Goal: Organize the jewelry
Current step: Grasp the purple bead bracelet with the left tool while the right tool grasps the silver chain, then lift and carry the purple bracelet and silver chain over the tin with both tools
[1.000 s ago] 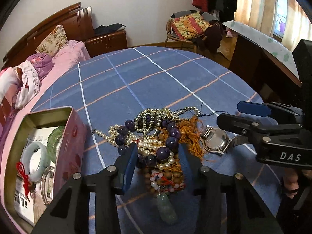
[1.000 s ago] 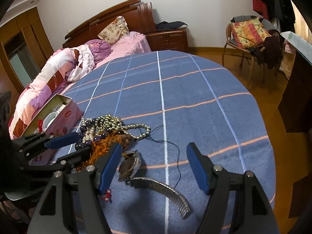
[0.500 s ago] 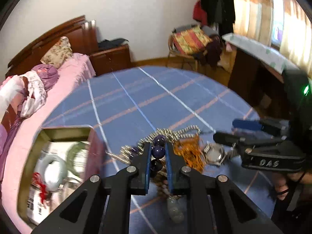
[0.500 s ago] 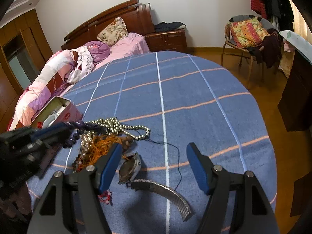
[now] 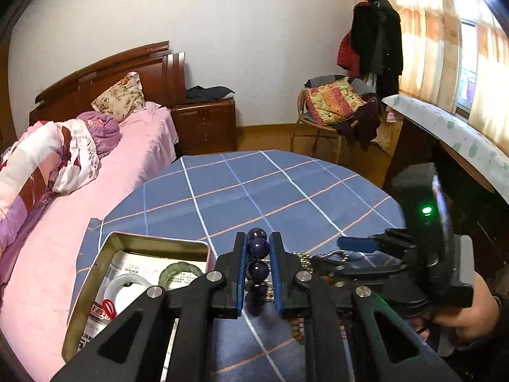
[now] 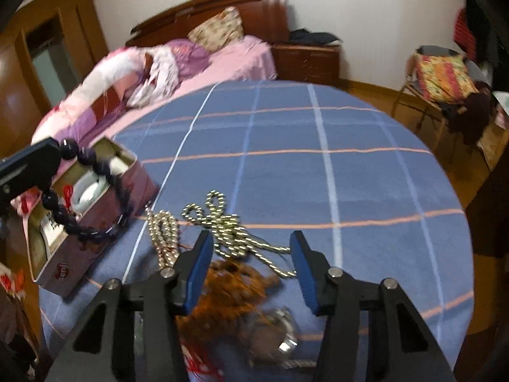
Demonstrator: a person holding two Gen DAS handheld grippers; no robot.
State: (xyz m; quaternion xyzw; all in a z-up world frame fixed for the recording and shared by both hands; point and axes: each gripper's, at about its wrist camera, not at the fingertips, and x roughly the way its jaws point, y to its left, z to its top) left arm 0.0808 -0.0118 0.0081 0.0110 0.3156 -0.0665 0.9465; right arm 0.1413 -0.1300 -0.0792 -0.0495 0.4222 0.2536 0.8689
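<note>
My left gripper (image 5: 257, 254) is shut on a bracelet of large dark purple beads (image 5: 257, 248) and holds it in the air; in the right wrist view the bracelet (image 6: 86, 219) hangs beside the open tin box (image 6: 105, 222). The box (image 5: 105, 254) holds jade bangles (image 5: 179, 270). My right gripper (image 6: 251, 264) is open and empty above the jewelry pile: pearl strands (image 6: 222, 226), an orange tassel (image 6: 232, 289) and a wristwatch (image 6: 276, 334).
The round table carries a blue checked cloth (image 6: 318, 159). A pink bed (image 5: 95, 165) runs along its left side. A chair with a cushion (image 5: 331, 105) and a desk (image 5: 445, 133) stand to the right.
My left gripper closed on the purple bead bracelet and lifted it off the pile toward the tin box. My right gripper moved forward over the pile and stayed open.
</note>
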